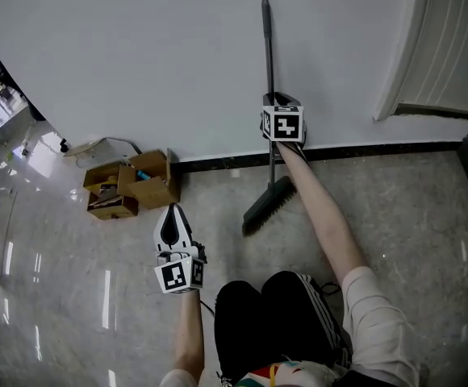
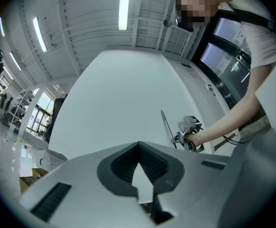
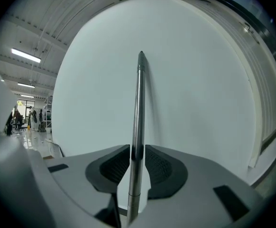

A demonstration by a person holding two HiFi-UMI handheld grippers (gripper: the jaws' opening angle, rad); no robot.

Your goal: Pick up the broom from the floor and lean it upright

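The right gripper (image 3: 137,153) is clamped on the slim grey metal-handled broom (image 1: 267,47). It stands upright against the white wall (image 1: 137,71), with its dark bristles on the pale stone floor (image 1: 411,216), probably to steady it before release. The left gripper (image 1: 172,216) has its jaws together and empty, and it waits aside.

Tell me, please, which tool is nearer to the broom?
Right. The right tool is clamped on the handle of the broom by the wall; the left tool hangs empty, apart from it, left of the bristles.
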